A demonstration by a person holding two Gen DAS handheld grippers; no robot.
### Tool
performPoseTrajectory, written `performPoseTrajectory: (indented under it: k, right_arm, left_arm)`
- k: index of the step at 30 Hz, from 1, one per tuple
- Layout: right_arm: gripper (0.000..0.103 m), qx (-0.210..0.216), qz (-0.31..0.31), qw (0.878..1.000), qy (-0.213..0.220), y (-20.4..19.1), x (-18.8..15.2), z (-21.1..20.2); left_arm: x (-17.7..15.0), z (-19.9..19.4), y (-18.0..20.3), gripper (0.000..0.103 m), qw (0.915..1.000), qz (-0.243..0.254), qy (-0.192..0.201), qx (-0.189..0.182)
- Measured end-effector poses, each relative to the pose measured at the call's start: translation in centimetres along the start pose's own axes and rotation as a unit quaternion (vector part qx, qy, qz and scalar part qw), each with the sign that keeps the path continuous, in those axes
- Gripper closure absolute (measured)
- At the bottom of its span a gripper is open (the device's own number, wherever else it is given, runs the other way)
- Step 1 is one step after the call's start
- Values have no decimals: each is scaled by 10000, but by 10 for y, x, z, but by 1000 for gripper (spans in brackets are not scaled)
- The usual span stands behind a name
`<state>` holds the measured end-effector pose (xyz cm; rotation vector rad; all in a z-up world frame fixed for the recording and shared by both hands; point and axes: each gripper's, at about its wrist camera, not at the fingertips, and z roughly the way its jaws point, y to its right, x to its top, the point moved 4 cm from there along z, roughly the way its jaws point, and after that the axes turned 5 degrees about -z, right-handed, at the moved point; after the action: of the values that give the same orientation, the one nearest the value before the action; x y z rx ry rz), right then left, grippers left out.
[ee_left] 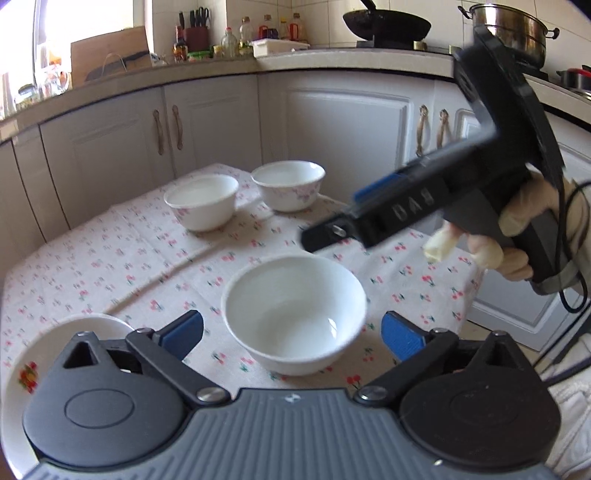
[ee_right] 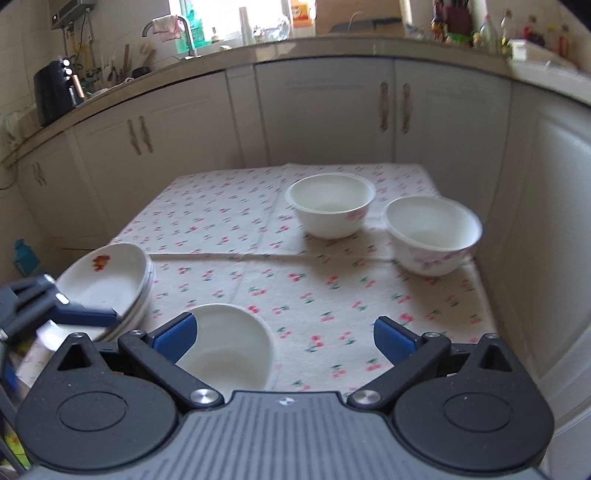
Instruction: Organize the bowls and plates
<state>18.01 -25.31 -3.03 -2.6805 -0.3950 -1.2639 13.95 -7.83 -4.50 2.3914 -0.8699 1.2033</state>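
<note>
A plain white bowl stands on the cherry-print tablecloth, right between the blue pads of my left gripper. That gripper is open, and both pads stand clear of the bowl's sides. Two flowered bowls sit side by side at the far end. A fruit-print plate shows at the lower left. My right gripper is open over bare cloth, with the plain bowl by its left finger. In the right wrist view the plates are a stack, with a left gripper finger over it.
White kitchen cabinets wrap closely around the small table's far and right sides. The counter above holds bottles, a knife block, a black wok and a steel pot. A gloved hand holds the right gripper above the table's right edge.
</note>
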Motion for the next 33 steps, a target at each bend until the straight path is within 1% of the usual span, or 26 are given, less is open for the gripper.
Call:
performPoseTrajectory:
  k: [4, 6, 10, 13, 15, 21, 24, 26, 28, 30, 33]
  right_arm:
    - [0, -272, -98, 9995, 99, 9, -3, -7]
    - [0, -374, -107, 9991, 136, 14, -4, -9]
    - [0, -488, -53, 9986, 216, 24, -6, -11]
    - [0, -500, 19, 9984, 256, 31, -8, -11]
    - [0, -529, 28, 9982, 279, 35, -7, -11]
    - [0, -721, -204, 9966, 331, 43, -3, -6]
    - [0, -827, -269, 9956, 336, 50, -1, 0]
    - [0, -889, -297, 9951, 309, 55, -1, 4]
    - [0, -949, -336, 9945, 278, 60, -1, 9]
    - [0, -1038, -386, 9935, 253, 65, 0, 14]
    - [0, -1081, -413, 9930, 232, 72, 0, 19]
  left_arm:
    - [17, 1, -6, 1, 9998, 115, 86, 138]
    - [26, 3, -9, 1, 9998, 118, 95, 139]
    - [44, 12, -11, 1, 9993, 195, 179, 255]
    - [57, 20, -12, 1, 9995, 172, 219, 178]
    - [66, 26, -11, 1, 9996, 154, 228, 31]
    - [96, 50, -3, 1, 9984, 512, 245, 74]
    - [110, 64, 1, 1, 9979, 588, 270, 33]
    - [118, 74, 2, 1, 9976, 643, 232, -78]
    - [126, 84, 2, 1, 9975, 669, 221, -83]
    - [135, 93, 3, 1, 9971, 711, 199, -203]
    - [147, 108, 2, 1, 9972, 640, 122, -365]
